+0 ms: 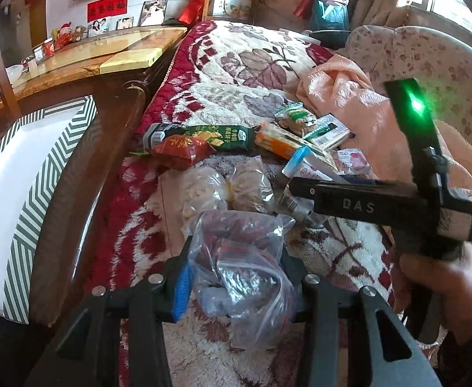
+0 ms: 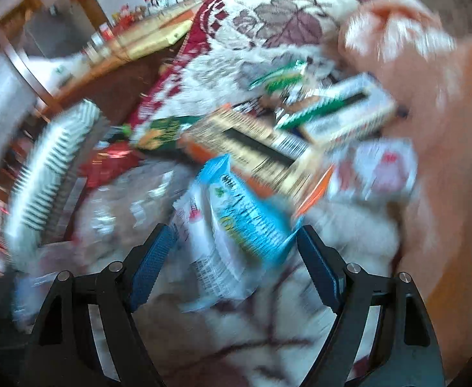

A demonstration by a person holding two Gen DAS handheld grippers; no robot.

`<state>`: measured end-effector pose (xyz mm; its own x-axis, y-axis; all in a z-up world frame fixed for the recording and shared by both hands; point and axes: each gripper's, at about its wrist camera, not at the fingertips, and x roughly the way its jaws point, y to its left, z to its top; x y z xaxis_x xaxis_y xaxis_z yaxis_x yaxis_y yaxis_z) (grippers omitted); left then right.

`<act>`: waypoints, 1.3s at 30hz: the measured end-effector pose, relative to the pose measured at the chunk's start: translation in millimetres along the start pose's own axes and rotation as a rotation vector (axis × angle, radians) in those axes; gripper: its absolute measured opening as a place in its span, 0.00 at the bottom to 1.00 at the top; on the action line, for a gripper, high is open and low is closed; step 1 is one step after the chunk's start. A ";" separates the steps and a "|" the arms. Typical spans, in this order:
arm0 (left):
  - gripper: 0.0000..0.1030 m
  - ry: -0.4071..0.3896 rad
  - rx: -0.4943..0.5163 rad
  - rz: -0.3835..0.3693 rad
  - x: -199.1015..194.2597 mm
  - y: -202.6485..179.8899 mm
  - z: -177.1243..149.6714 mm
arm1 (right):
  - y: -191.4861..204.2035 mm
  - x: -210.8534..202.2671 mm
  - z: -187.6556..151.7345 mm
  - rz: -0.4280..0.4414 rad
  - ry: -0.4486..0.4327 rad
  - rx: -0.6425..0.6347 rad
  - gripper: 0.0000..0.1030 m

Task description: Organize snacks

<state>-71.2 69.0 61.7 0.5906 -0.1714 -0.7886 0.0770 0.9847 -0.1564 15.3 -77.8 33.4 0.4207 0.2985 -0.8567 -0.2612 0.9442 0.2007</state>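
Snack packs lie in a heap on a flowered blanket (image 1: pixel 236 64). In the left wrist view my left gripper (image 1: pixel 236 277) is shut on a clear plastic bag of dark red snacks (image 1: pixel 239 258), held just above the blanket. Beyond it lie two clear bags of pale snacks (image 1: pixel 226 190), a red pack (image 1: pixel 181 150), a green cracker pack (image 1: pixel 223 137) and an orange box (image 1: pixel 284 143). My right gripper (image 2: pixel 236 261) is open, its pads either side of a blue and white pack (image 2: pixel 236 225) without pinching it. The right wrist view is motion-blurred.
A white box with grey chevron edges (image 1: pixel 20 187) stands at the left beside the dark wooden bed frame (image 1: pixel 107 167). A pink cloth (image 1: pixel 348 96) is bunched at the right. A wooden table (image 1: pixel 91 58) stands behind. The right gripper body (image 1: pixel 397 203) crosses the left wrist view.
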 end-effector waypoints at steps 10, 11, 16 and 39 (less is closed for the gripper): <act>0.45 -0.017 0.007 0.011 -2.0 3.3 -0.3 | 11.1 -22.1 -14.6 0.012 0.018 -0.090 0.79; 0.45 -0.019 0.003 0.012 -2.2 4.6 -0.1 | 11.0 -24.3 -17.6 0.016 0.018 -0.103 0.79; 0.45 -0.011 -0.020 0.008 -0.4 8.9 1.0 | 14.9 -23.1 -36.0 0.213 0.120 -0.160 0.79; 0.45 0.000 -0.041 0.025 3.7 15.9 -0.6 | 1.4 -17.0 -11.8 0.255 0.160 -0.104 0.79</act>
<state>-68.3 84.0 56.0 0.5919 -0.1471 -0.7925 0.0296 0.9865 -0.1610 -2.5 -83.2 42.7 0.1906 0.4903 -0.8505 -0.4320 0.8199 0.3758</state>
